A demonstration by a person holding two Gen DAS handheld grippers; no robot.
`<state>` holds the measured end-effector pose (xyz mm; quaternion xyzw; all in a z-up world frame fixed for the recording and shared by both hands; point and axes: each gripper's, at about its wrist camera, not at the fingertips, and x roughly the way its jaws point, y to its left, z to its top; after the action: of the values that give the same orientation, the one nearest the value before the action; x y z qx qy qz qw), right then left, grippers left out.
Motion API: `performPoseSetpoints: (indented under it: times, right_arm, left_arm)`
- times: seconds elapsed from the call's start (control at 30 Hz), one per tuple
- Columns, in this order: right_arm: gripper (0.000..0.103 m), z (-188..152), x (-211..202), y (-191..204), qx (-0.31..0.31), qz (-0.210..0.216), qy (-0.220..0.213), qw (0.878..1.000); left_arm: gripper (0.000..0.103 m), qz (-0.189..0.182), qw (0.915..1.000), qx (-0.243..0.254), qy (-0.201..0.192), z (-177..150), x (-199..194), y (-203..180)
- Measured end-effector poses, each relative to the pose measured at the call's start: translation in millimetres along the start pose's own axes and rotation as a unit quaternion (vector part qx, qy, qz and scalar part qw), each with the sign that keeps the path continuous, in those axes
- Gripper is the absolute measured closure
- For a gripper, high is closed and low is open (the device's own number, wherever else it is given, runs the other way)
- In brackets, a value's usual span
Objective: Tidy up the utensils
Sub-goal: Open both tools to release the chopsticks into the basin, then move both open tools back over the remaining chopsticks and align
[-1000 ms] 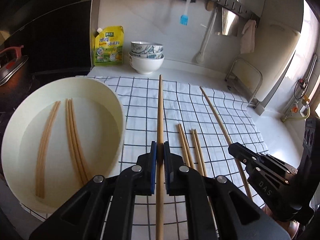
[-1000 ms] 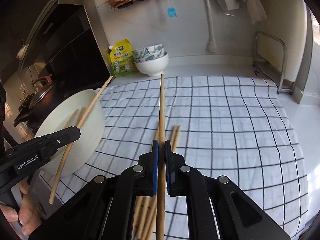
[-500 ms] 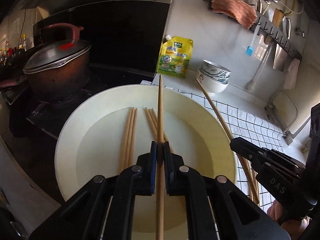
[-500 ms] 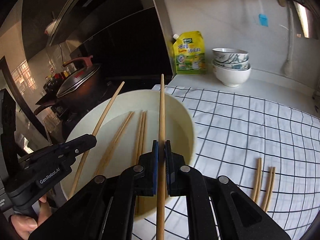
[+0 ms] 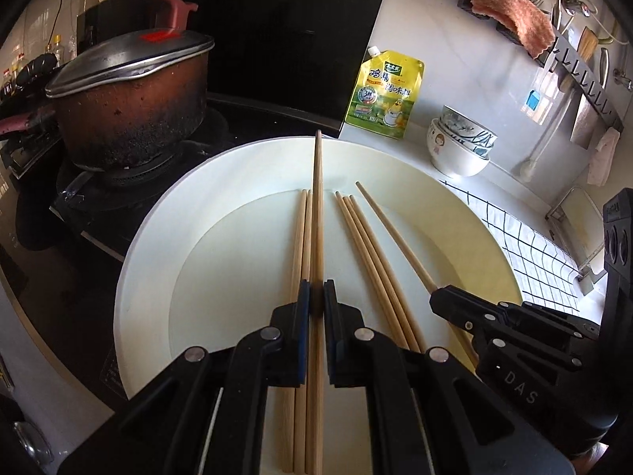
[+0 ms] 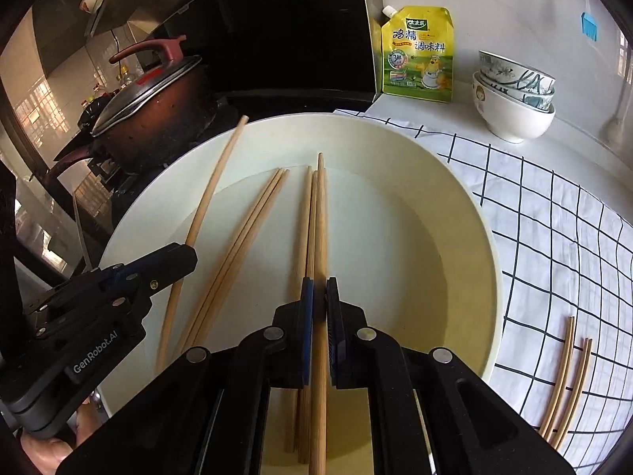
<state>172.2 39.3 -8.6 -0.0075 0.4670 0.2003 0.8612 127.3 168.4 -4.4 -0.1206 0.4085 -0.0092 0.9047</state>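
Right wrist view: your tongs, left (image 6: 186, 255) and right (image 6: 319, 297), each pinch one chopstick over basin (image 6: 455, 182); five inside, three left on cloth (image 6: 554, 206).

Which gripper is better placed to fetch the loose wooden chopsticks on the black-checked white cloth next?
Right. The right gripper is over the round cream basin's side nearer the black-checked white cloth and its loose wooden chopsticks; the left gripper is nearer the stove. Both must first release held chopsticks.
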Motion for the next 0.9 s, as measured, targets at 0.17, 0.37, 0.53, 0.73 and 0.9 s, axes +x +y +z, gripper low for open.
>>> performPoseSetpoints:
  times: [0.17,0.37,0.53,0.73,0.9]
  right_arm:
    - [0.09,2,1,2,-0.007,-0.008,-0.002,1.0]
    - [0.089,-3,-14,1,-0.006,-0.013,-0.026,1.0]
    - [0.087,-10,-27,-3,0.003,-0.012,-0.033,0.999]
    - [0.085,-21,-42,-8,0.01,-0.014,-0.042,0.999]
    - [0.084,-34,-60,-12,0.014,-0.019,-0.056,0.998]
  left_arm:
    - [0.079,0.009,0.9999,-0.005,0.004,3,4,2]
    - [0.053,0.018,0.9994,-0.018,-0.022,2,-14,8]
    - [0.053,0.014,0.9992,-0.028,-0.024,-4,-23,10]
    - [0.053,0.01,0.9993,-0.027,-0.025,-16,-34,2]
    - [0.053,0.005,0.9996,-0.017,-0.023,-28,-40,-10]
